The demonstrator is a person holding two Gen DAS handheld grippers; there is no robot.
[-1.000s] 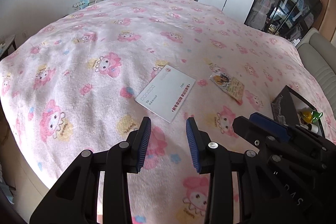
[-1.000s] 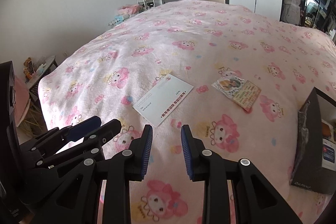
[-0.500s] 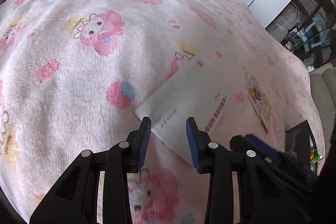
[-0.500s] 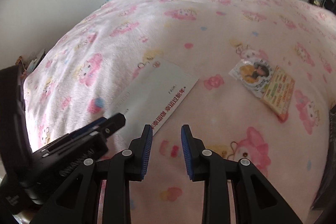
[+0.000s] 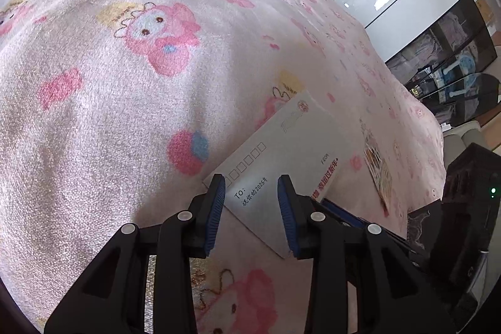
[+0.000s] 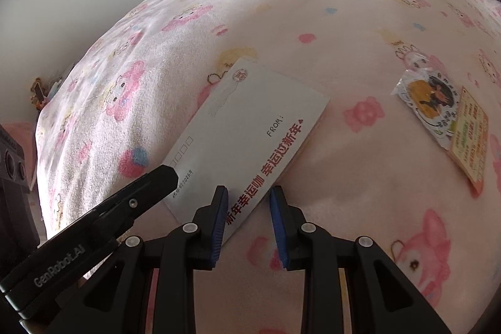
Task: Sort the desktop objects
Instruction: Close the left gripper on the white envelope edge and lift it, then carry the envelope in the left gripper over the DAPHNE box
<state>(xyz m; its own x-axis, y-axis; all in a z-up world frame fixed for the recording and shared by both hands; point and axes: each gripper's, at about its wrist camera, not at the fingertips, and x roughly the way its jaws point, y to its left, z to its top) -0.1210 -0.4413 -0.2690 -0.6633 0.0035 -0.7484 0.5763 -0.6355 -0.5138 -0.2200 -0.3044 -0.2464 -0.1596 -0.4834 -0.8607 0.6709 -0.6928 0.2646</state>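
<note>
On a bed covered by a pink cartoon-print blanket (image 5: 131,102), two hand-held grippers close in on a white envelope (image 5: 281,165) from its near end. From the left wrist camera, the left gripper (image 5: 251,193) sits low over the envelope's "TO:" corner, its blue-padded fingers (image 5: 216,208) spread apart with the paper showing between them — nothing is clamped. The right wrist camera shows the right gripper (image 6: 247,202), likewise parted, straddling the near long edge of the envelope (image 6: 247,127) where a line of red printing runs; whether either finger touches the paper cannot be told. The left gripper's black finger (image 6: 147,187) reaches in from the lower left of that view, its tip over the envelope's address corner.

The envelope lies flat on the blanket (image 6: 344,21), angled away from both cameras, a red round stamp mark at its far corner. To its right, well apart, lies a small packet (image 6: 438,115) in a clear wrapper with a yellow-and-black picture and an orange card — also visible edge-on from the left view (image 5: 377,168). A dark box (image 5: 466,190) stands at the right edge of the left view.
</note>
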